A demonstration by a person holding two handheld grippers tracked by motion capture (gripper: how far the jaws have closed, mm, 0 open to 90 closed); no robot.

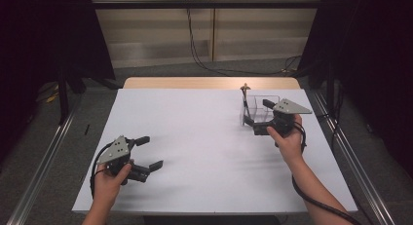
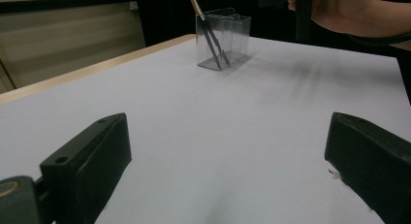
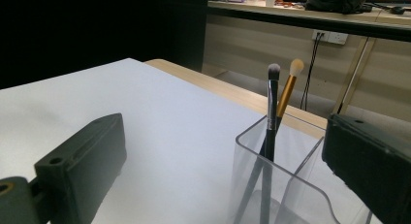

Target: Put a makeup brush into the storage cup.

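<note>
A clear acrylic holder (image 1: 269, 102) (image 2: 233, 34) (image 3: 310, 185) with compartments stands at the table's far right. Two makeup brushes lean in its left compartment: a black-handled brush (image 3: 271, 107) and a gold-handled brush (image 3: 287, 90); in the high view they appear together as the brushes (image 1: 245, 99) (image 2: 209, 35). My right gripper (image 1: 258, 113) (image 3: 223, 170) is open, its jaws set wide on either side of the holder's near end, gripping nothing. My left gripper (image 1: 152, 152) (image 2: 228, 170) is open over bare table at the near left.
The white table top (image 1: 204, 137) has a wooden strip along its far edge (image 1: 209, 83). Metal rails run along the floor on both sides. Cables hang down the back wall. The person's right hand (image 2: 349, 10) holds the right gripper.
</note>
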